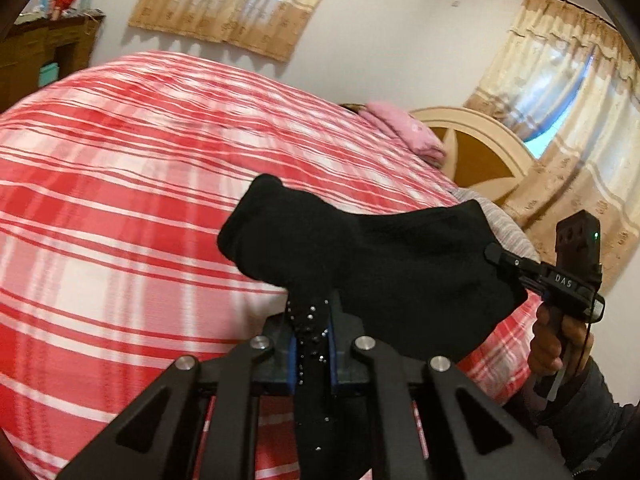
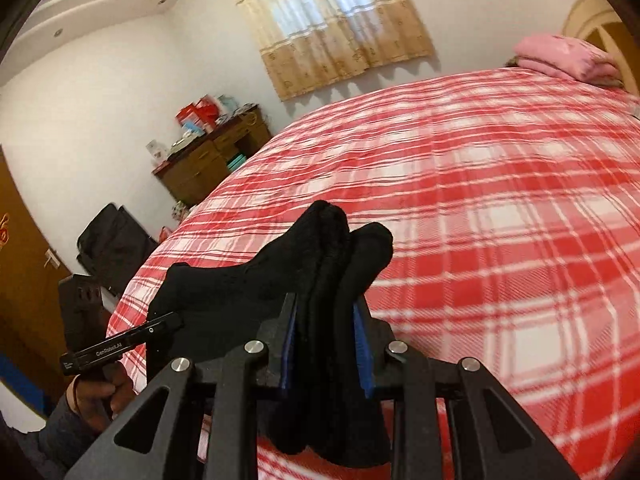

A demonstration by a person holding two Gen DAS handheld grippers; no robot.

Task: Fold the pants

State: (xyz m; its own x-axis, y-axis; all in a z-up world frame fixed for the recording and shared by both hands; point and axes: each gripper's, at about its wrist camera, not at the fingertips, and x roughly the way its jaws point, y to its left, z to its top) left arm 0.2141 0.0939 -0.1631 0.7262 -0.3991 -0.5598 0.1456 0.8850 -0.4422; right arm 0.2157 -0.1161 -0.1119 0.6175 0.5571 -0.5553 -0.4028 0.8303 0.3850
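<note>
Black pants (image 1: 360, 248) hang bunched between my two grippers above the red plaid bed (image 1: 120, 184). In the left wrist view my left gripper (image 1: 314, 314) is shut on a thin edge of the black fabric dotted with small shiny studs. My right gripper (image 1: 498, 256) grips the far right end of the cloth there. In the right wrist view the right gripper (image 2: 325, 308) is shut on a thick wad of the pants (image 2: 320, 256). The left gripper (image 2: 170, 322) pinches the fabric at the left. Part of the pants droops below the fingers.
A folded pink cloth (image 2: 560, 56) lies by the headboard (image 1: 480, 148). A grey striped cloth (image 1: 506, 224) lies behind the pants. A wooden dresser (image 2: 208, 164) and a black bag (image 2: 112, 244) stand past the bed's left side. A person's hand (image 1: 556, 340) holds each grip.
</note>
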